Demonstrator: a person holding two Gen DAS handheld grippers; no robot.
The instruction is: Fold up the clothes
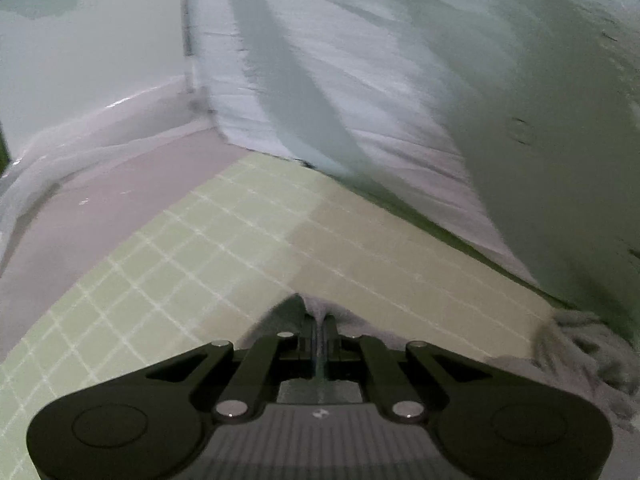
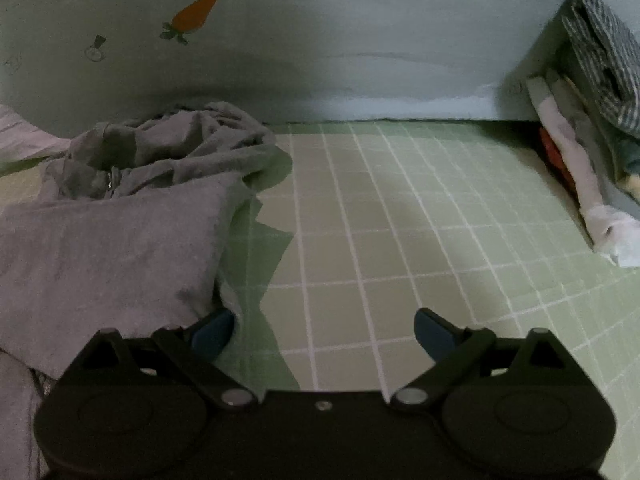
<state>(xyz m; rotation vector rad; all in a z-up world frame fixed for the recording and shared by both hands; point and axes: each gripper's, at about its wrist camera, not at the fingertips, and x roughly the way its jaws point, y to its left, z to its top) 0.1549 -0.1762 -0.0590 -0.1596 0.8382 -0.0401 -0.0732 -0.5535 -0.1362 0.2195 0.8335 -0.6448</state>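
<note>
L claw (image 1: 320,322) pinching grey garment (image 2: 120,240)

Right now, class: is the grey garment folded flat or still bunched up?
Still bunched up. In the right wrist view the grey garment lies crumpled in heaped wrinkles on the green checked mat, with no tidy folded edges.

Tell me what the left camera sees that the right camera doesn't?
Only the left view shows the left tool shut on a pinch of grey cloth, and the white wall corner.

Only the right view shows the open right tool with nothing between its fingers, the whole crumpled grey garment, and a stack of clothes at the right edge.

Both show the green checked sheet, the pale quilt with the orange carrot, and some of that grey cloth.
</note>
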